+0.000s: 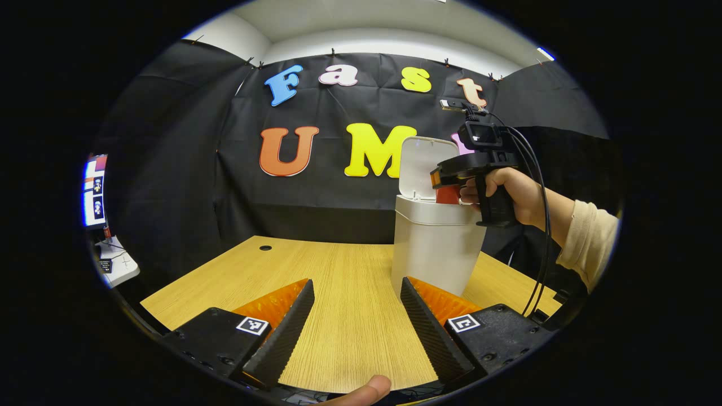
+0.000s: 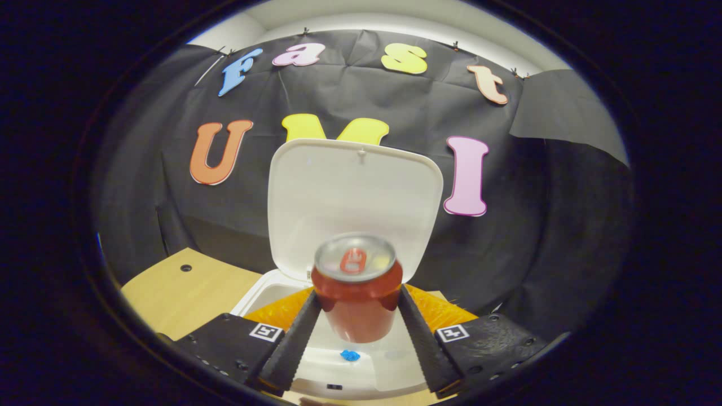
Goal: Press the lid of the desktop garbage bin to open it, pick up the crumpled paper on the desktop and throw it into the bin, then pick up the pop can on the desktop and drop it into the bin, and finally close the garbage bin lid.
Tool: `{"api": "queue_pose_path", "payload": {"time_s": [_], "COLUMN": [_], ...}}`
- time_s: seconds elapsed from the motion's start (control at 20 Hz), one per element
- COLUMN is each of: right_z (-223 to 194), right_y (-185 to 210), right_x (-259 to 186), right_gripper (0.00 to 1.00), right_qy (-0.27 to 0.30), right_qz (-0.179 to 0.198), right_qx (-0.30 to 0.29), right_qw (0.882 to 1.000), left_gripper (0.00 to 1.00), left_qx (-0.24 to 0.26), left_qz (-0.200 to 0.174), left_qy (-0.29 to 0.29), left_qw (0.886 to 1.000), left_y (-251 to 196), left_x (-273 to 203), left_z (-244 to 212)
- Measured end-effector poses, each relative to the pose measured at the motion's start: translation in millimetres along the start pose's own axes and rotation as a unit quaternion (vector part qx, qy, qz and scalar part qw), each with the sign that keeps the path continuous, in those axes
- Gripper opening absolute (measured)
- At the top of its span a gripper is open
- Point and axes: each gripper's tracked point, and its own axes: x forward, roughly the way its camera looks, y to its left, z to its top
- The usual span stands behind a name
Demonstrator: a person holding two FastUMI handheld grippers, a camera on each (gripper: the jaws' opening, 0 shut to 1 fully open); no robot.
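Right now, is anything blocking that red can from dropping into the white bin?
Nothing visible does. The right gripper holds the pop can upright over the bin; its lid stands open behind, and something small and blue lies inside.

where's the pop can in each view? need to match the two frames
Left gripper view: the pop can is a small patch right of centre, above the bin, partly hidden by the right gripper that holds it.
Right gripper view: the can is at lower centre, upright between the gripper's fingers, over the bin's mouth.
Shared landmark: the raised lid of the bin, standing right behind the can in both views.
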Motion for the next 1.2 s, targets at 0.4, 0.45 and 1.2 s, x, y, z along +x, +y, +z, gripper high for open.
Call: {"api": "queue_pose_path", "payload": {"time_s": [0.4,0.45,1.2], "right_z": [63.6,72.5,210.7], "right_y": [8.3,9.5,-33.6], "right_x": [-40.1,-44.1,11.6], "right_gripper": [0.94,0.94,0.93], "right_qy": [-0.070,-0.078,-0.139], "right_qz": [0.003,0.007,-0.012], "right_qx": [-0.005,0.000,0.066], "right_qw": [0.998,0.997,0.988], "left_gripper": [0.99,0.99,0.99], "left_qx": [0.000,0.001,-0.001], "left_qz": [0.020,0.019,0.021], "left_qy": [-0.003,-0.007,-0.020], "left_qw": [1.000,1.000,1.000], "left_y": [9.1,8.1,2.0], "left_x": [-5.8,-7.9,-5.8], "left_z": [6.2,8.7,8.0]}}
